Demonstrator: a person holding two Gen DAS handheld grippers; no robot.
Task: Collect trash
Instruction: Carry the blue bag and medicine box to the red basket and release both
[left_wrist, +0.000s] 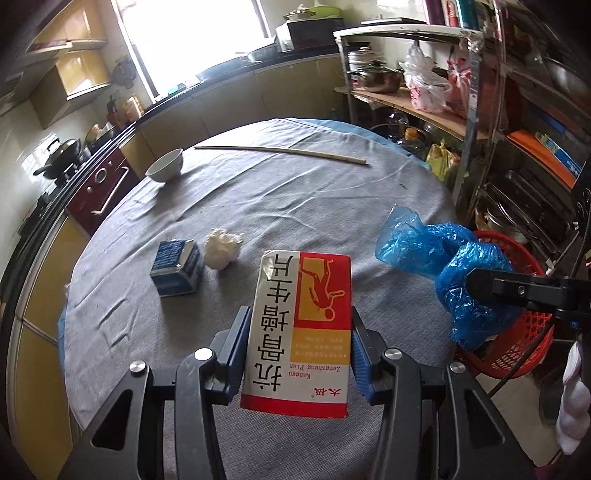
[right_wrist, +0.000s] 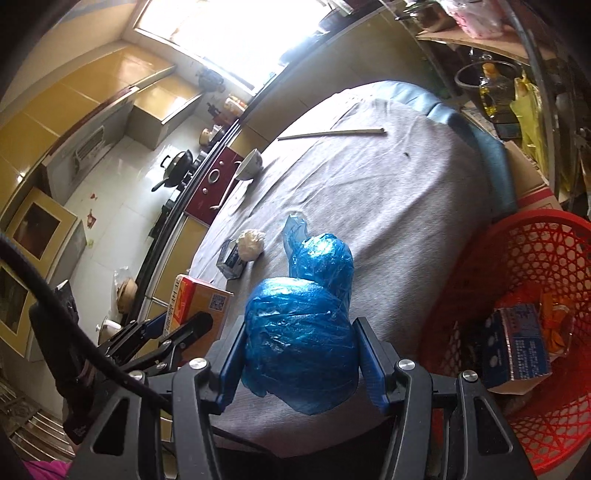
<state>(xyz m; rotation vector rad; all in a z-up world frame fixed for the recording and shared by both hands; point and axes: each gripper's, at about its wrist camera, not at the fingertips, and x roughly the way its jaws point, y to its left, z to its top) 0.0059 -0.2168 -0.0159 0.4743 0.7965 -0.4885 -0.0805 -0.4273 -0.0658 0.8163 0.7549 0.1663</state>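
We hold 2 pieces of trash above the round, grey-clothed tabletop (left_wrist: 258, 206). Our left claw (left_wrist: 299, 354) pinches a red, white and yellow medicine box (left_wrist: 299, 332) by its 2 long sides, the blue pads pressed flat against the cardboard, the box standing up out of the jaws with its print upside down to the camera. Our right claw (right_wrist: 301, 365) is clamped on a crumpled blue plastic bag (right_wrist: 303, 332), whose bulk bulges between the pads and whose loose end sticks up past the fingertips; in the left wrist view the same bag (left_wrist: 458, 273) hangs at the right, over the rim of the red basket (left_wrist: 517, 332). That basket (right_wrist: 535, 258) sits just beside the tabletop on our right, and a blue-and-white carton (right_wrist: 517, 343) already lies inside it with something orange next to it. Still on the cloth are a small blue box (left_wrist: 177, 267) and a white crumpled paper ball (left_wrist: 223, 249), just beside each other near the middle. Farther off, a white bowl (left_wrist: 166, 164) stands near the far-left edge, and a long pale stick (left_wrist: 280, 153) lies across the far side, well apart from the trash.
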